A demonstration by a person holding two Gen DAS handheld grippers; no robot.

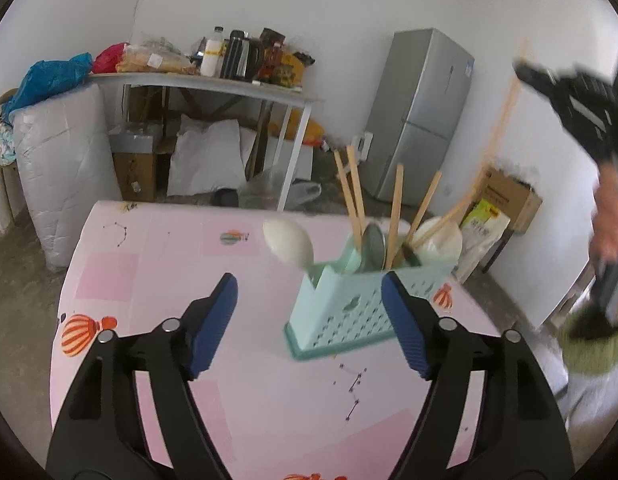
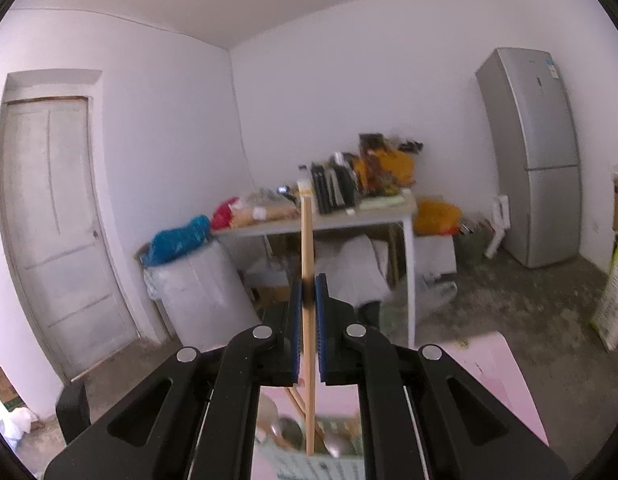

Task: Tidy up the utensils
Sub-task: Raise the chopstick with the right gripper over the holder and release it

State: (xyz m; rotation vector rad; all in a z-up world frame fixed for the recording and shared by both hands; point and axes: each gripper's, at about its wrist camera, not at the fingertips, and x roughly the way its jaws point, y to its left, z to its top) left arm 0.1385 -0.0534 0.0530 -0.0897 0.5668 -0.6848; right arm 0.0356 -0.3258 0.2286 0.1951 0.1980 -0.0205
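While the right tongs [image 2: 308, 300] pinch a pale wooden chopstick [image 2: 307, 240] upright above the mint-green plastic utensil caddy [image 1: 349, 308] on the pink table [image 1: 149, 280], the left tongs [image 1: 309, 300] hang wide and empty just before it.

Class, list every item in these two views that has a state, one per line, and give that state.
Left claw: open, nothing between its pads.
Right claw: shut on a chopstick, held upright.
Utensil holder: standing on the pink table, filled with chopsticks and spoons.
Door: closed.
Fridge: closed.
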